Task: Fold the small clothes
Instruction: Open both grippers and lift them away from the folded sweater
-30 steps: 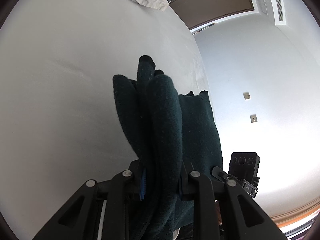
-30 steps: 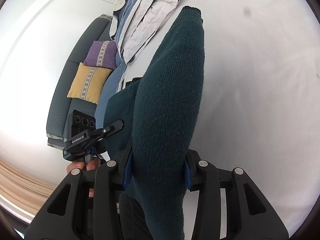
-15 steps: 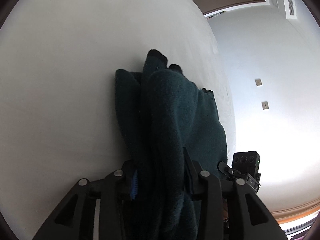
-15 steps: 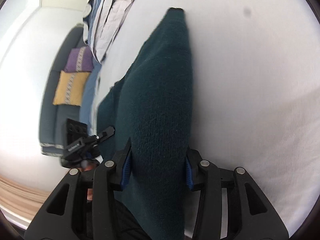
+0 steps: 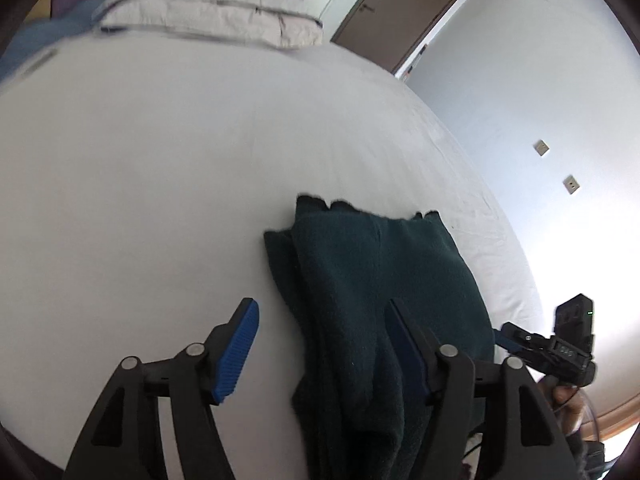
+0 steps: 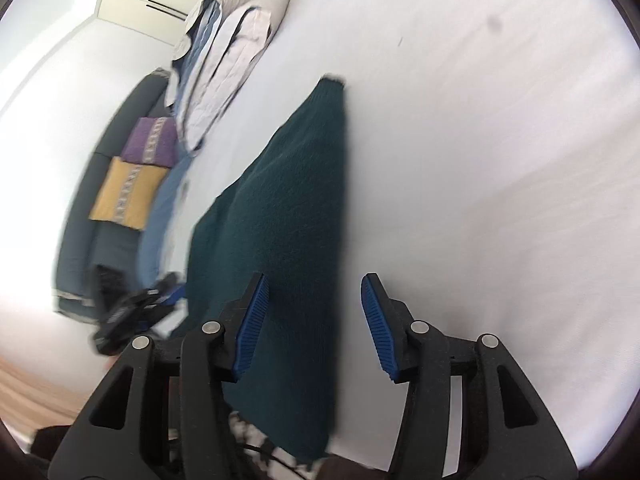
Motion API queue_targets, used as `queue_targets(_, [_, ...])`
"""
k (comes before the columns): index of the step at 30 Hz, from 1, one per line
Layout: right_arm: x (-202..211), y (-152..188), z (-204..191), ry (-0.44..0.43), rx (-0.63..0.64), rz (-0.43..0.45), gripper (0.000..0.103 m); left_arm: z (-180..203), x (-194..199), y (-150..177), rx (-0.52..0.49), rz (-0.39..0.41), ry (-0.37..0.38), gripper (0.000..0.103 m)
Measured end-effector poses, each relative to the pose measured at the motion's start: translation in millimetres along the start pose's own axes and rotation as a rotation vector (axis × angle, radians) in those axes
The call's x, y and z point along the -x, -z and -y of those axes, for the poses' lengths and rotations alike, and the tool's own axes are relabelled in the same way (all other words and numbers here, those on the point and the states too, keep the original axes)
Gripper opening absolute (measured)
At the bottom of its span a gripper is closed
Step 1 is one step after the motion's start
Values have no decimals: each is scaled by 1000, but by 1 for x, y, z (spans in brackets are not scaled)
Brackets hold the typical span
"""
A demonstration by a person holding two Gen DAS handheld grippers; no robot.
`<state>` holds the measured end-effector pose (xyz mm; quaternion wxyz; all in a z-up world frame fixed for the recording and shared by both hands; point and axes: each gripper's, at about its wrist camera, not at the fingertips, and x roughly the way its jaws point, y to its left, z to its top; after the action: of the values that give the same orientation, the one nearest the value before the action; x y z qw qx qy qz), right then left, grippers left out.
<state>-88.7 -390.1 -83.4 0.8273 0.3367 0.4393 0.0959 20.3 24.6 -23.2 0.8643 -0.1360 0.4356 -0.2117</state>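
The left gripper [image 5: 324, 348] is shown with its jaws spread wide, blue ribbed pads [image 5: 236, 356] exposed, and nothing is clamped between them. The dark green knitted garment [image 5: 380, 300] is laid folded on the white bed sheet [image 5: 160, 180] directly ahead of this gripper; its near end passes between the two fingers and over the right-hand one (contact with that pad cannot be judged). Cuffs or hem edges are seen at the garment's far end. Beyond the garment, at the far side of the sheet, a stack of folded bedding [image 5: 216, 12] is placed, and a brown door [image 5: 400, 16] is seen past it to the right. To the right of the left gripper, off the edge of the bed, the right gripper [image 5: 560, 344] is partly visible, with two wall switches [image 5: 556, 168] above it.

The right gripper [image 6: 316, 320] is likewise opened wide, its blue pads [image 6: 376, 328] parted and gripping nothing. The same garment [image 6: 288, 220] is stretched lengthwise away from it, lying between the fingers nearer the left one. To the left of the garment, a blurred view of the left gripper [image 6: 132, 304] is given. Farther left, a grey sofa [image 6: 80, 248] carrying a yellow cushion [image 6: 124, 188] and a purple cushion [image 6: 152, 142] is seen, with the folded bedding [image 6: 228, 76] beyond.
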Motion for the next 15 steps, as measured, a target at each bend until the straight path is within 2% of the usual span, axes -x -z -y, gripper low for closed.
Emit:
queue_targets(1, [15,2,-10,59,54,48,48,6,15,1,-38,67,-33,87])
queue_targets(3, [36,6,-32,165,159,132,49,29,47,7,-122,226,-113,103])
queue_targets(4, [47,10,-46,228,228,181,49,40,63,11,-163,305,-157,103])
queue_targets(6, [65,18,-74,316,351,280,64,62,89,19,-262,439,-246,103])
queue_targets(8, [87,31,-108,388,460,429,95,85,109,23,-337,543,-335,103])
queue_targets(9, [97,38,-121,407,504,509,100,97,119,24,-368,594,-377,103])
queue_targets(11, [118,53,-147,409,592,675,103,106,133,19,-390,667,-419,103])
queue_targets(12, [125,57,-156,409,616,716,103,110,140,17,-374,694,-445,103])
queue_targets(14, [135,60,-179,405,635,738,103,112,149,13,-316,674,-494,103])
queue_targets(15, [140,60,-185,389,632,735,103,110,150,10,-309,639,-480,103])
